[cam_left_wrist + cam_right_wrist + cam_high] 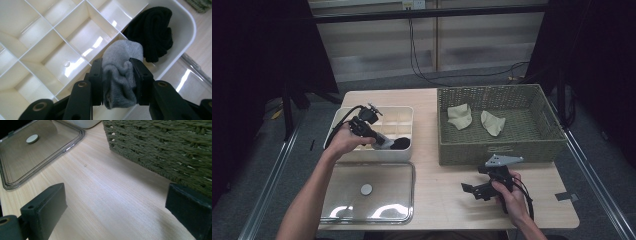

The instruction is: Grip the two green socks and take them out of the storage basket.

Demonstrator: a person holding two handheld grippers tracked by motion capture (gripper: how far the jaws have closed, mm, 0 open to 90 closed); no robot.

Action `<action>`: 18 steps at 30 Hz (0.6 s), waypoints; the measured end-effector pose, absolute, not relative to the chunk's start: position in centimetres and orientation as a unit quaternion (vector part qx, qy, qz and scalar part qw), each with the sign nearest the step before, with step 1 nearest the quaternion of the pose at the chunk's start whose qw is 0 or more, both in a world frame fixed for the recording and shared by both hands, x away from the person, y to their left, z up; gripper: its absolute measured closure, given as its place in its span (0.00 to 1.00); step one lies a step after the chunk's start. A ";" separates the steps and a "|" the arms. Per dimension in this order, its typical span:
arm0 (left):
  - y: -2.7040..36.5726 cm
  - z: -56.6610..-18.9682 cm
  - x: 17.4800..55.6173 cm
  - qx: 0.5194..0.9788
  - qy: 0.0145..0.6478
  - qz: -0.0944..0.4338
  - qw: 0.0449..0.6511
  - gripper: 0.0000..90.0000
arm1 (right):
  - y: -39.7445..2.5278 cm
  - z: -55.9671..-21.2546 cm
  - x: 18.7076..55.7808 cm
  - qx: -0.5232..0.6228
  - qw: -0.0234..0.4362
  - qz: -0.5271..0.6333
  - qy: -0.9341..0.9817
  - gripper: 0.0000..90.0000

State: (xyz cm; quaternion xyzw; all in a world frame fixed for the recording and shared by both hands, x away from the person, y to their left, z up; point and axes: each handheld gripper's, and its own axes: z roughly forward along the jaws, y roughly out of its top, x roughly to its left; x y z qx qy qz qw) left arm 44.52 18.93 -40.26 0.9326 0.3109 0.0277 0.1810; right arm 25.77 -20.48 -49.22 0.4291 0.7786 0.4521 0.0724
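One soft grey sock roll (121, 75) pinched in left tool (117, 77), over glossy divided box (75, 37)

High view looks down over the table (437, 175); both gripper views sit close above it.

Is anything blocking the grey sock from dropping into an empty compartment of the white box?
Nothing visible blocks it. The left tool holds the grey sock just over the white divided box. The black sock fills the corner compartment beside it; the other cells look empty.
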 end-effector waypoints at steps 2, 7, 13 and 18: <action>18.6 -40.5 44.5 0.937 0.303 0.028 0.174 0.73 | -20.5 -49.2 25.8 0.429 0.073 0.452 0.779 0.03; 18.6 -40.6 44.7 0.936 0.306 0.021 0.172 0.73 | -20.5 -49.2 25.8 0.430 0.073 0.451 0.778 0.03; 17.6 -41.2 44.7 0.940 0.300 0.016 0.162 0.73 | -20.4 -49.3 25.8 0.430 0.071 0.451 0.779 0.03; 16.9 -42.0 44.9 0.942 0.296 0.010 0.156 0.74 | -20.4 -49.3 25.8 0.428 0.072 0.452 0.779 0.03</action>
